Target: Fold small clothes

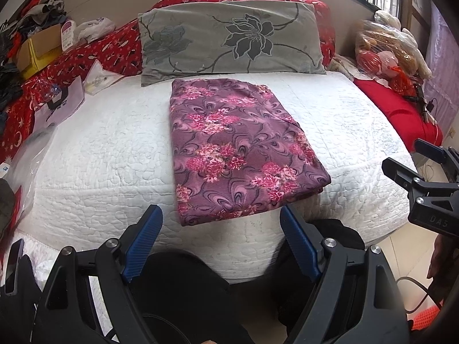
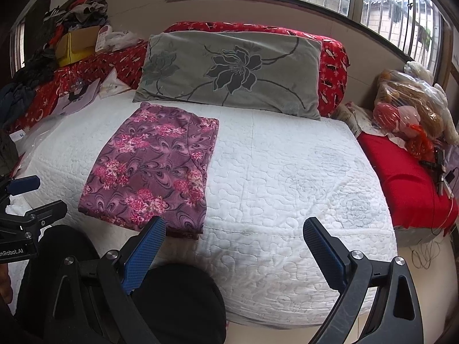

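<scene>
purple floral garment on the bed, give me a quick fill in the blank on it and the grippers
1. The purple floral garment lies folded on the ____ quilt.
2. Behind it sits a grey pillow with a ____ pattern.
3. The left hand-held gripper has its jaws ____.
4. The right hand-held gripper holds ____.

Missing words: white; flower; open; nothing

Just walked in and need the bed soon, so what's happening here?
A person holds two grippers over the bed, folding clothes. The purple floral garment lies folded in a neat rectangle on the white quilt, below the grey pillow. The left gripper and right gripper are both open, touching nothing.
</scene>
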`<act>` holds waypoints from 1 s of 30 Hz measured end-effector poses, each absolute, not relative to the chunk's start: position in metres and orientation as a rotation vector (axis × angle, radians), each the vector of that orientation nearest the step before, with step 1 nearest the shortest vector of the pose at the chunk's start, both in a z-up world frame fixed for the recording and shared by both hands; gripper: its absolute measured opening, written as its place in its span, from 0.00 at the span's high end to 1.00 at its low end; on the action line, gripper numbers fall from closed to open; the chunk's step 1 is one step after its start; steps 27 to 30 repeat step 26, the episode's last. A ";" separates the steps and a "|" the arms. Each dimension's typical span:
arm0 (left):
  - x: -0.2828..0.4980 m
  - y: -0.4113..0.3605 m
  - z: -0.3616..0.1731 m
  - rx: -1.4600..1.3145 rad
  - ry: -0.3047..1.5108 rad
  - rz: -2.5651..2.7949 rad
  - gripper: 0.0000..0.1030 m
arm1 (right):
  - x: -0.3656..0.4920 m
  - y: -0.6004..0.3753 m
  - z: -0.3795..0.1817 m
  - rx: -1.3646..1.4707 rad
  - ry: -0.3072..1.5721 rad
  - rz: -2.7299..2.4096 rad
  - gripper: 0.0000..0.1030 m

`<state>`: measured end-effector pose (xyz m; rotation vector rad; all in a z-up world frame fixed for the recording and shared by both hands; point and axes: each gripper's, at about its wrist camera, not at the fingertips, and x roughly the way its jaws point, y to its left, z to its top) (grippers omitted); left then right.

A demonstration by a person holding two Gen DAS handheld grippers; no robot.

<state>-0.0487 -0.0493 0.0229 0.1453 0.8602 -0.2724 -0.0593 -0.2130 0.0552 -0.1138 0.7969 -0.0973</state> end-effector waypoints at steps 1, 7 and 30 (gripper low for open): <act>-0.049 -0.049 0.023 0.146 0.859 -0.273 0.18 | -0.060 -0.213 0.056 -0.116 0.795 -0.099 0.05; -0.052 -0.050 0.027 0.146 0.837 -0.277 0.18 | -0.064 -0.214 0.055 -0.119 0.798 -0.103 0.05; -0.054 -0.061 0.028 0.125 0.862 -0.337 0.18 | -0.064 -0.219 0.058 -0.098 0.793 -0.105 0.05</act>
